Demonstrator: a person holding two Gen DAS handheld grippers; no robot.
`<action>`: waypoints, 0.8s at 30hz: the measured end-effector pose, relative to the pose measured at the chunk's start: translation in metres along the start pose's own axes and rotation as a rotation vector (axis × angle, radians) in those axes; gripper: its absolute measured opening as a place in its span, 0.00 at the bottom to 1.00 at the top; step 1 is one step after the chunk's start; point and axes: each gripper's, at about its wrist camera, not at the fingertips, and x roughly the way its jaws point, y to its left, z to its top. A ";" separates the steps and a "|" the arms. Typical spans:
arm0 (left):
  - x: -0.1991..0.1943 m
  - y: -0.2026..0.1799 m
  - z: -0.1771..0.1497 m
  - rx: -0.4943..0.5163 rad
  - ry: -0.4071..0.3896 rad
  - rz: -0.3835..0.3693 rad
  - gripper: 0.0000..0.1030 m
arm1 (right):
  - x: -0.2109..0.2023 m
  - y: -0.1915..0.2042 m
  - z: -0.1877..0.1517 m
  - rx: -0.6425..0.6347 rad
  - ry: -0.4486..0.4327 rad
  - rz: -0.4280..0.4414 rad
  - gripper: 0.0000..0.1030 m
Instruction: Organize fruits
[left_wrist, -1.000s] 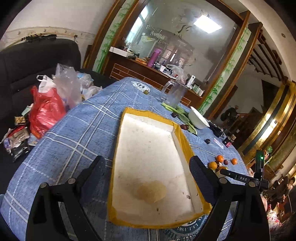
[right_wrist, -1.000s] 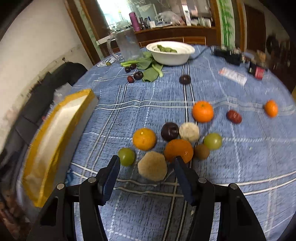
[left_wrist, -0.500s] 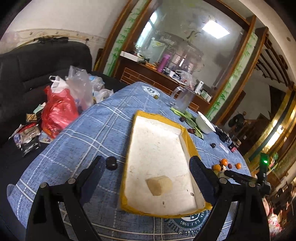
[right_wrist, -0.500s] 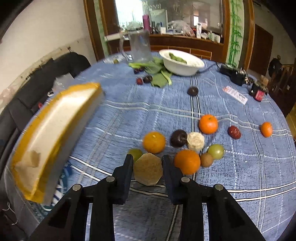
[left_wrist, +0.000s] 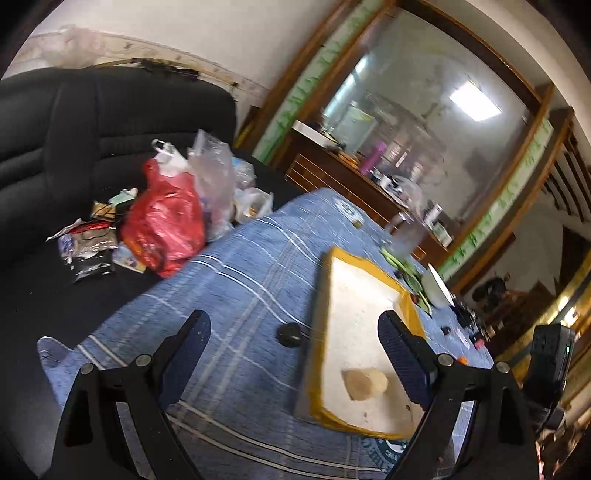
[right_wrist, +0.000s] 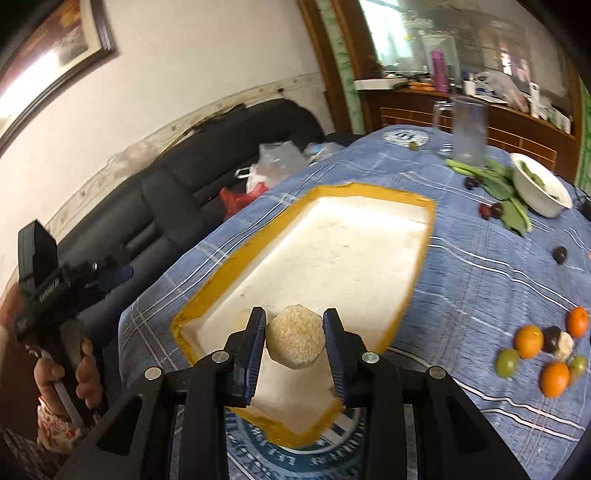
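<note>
Showing only in the left wrist view: a tan block lying inside the tray, just ahead of the left tool and toward its right finger; a dark plum sitting on the blue checked surface between the spread fingers, touching neither, just beside the tray's near wall; red and clear bags piled on the black sofa far ahead to the left. Standing wide and released, gripping nothing.

Showing only in the right wrist view: the right tool clenching a tan, rough, many-sided block, both pads pressing its sides, jaws narrow. Hanging over the near end of the yellow-rimmed tray, the block clear of the white floor below. Lying well to the right of the tool on the surface: a cluster of oranges, green fruit, one dark fruit and one pale one, touching or nearly so. Farther ahead and right: a lone plum, a white bowl with greens, leaves beside it, more dark plums, a glass jug. At the far left, a hand gripping the other tool's handle, off the surface's edge.

Appearing in both views: the tray, sofa, bags, jug and bowl, though blurred in the left wrist view.
</note>
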 end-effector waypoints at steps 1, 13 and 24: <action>0.001 0.003 0.001 -0.005 0.001 0.012 0.89 | 0.002 0.002 0.000 -0.001 0.006 0.002 0.34; 0.092 -0.018 0.015 0.158 0.265 -0.043 0.37 | -0.052 -0.070 -0.031 0.179 0.001 -0.218 0.34; 0.130 -0.023 -0.001 0.390 0.482 -0.123 0.31 | -0.049 -0.117 -0.069 0.279 0.057 -0.314 0.34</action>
